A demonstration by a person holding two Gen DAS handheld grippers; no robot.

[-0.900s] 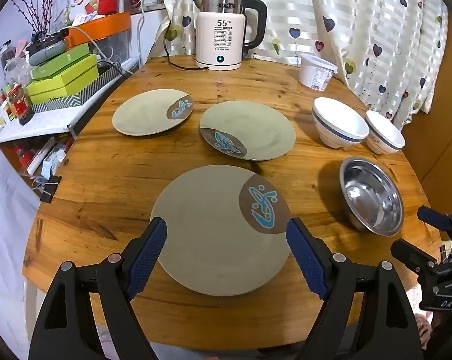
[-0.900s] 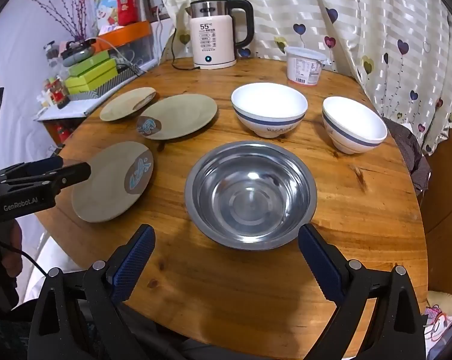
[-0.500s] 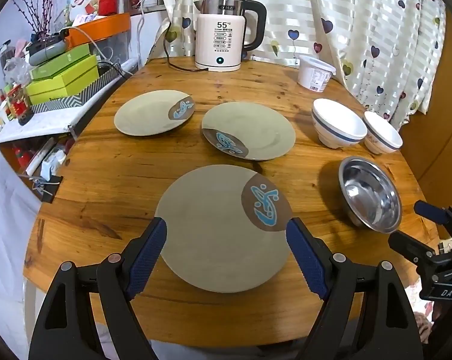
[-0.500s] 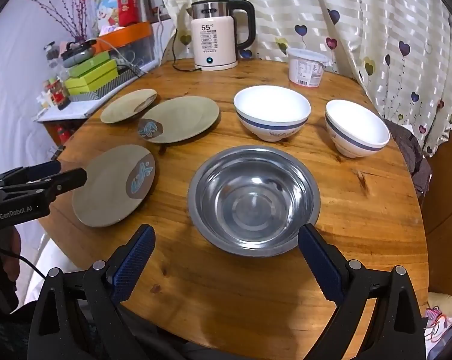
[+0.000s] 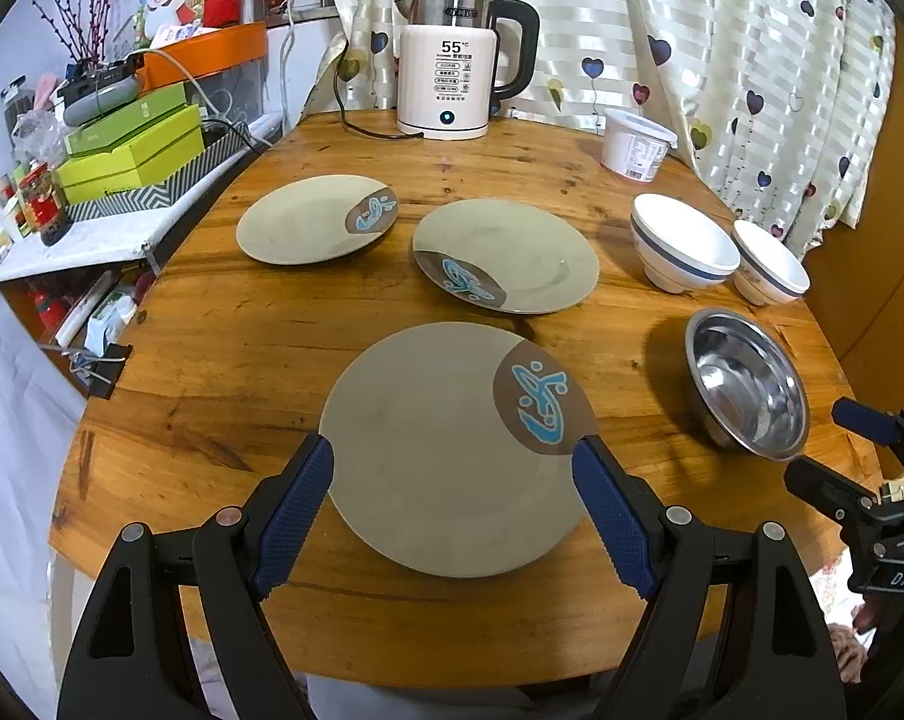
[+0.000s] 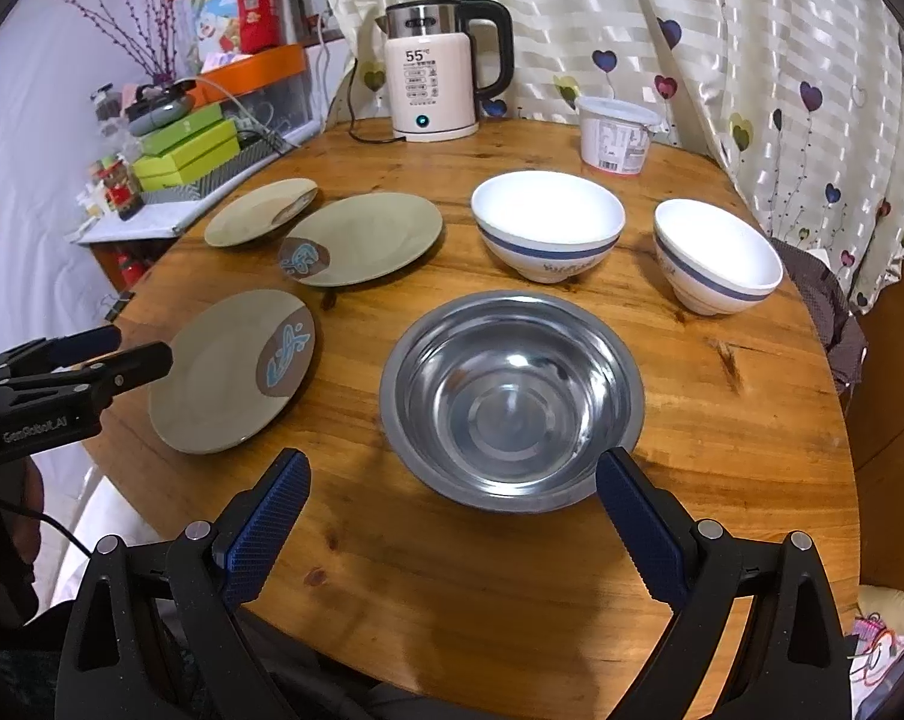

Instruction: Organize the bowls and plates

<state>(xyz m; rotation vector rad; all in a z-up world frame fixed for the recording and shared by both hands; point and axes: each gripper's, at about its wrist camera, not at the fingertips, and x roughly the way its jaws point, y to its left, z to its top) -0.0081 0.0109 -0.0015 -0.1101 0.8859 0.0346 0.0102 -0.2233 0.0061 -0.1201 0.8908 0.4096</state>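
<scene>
Little changed over the last second: left gripper (image 5: 452, 480) and right gripper (image 6: 452, 492) both spread wide, empty, drifted slightly back. Nearest plate (image 5: 452, 456) just left of the steel bowl (image 6: 512, 396), other plates and both white bowls beyond it. Nothing stacked yet; organizing barely begun.

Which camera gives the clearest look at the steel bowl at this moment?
The right wrist view: the steel bowl sits centred just ahead of the open right gripper, its whole rim and empty inside visible. The left wrist view shows the same bowl only small and distorted at the right edge, beside the near plate.
</scene>
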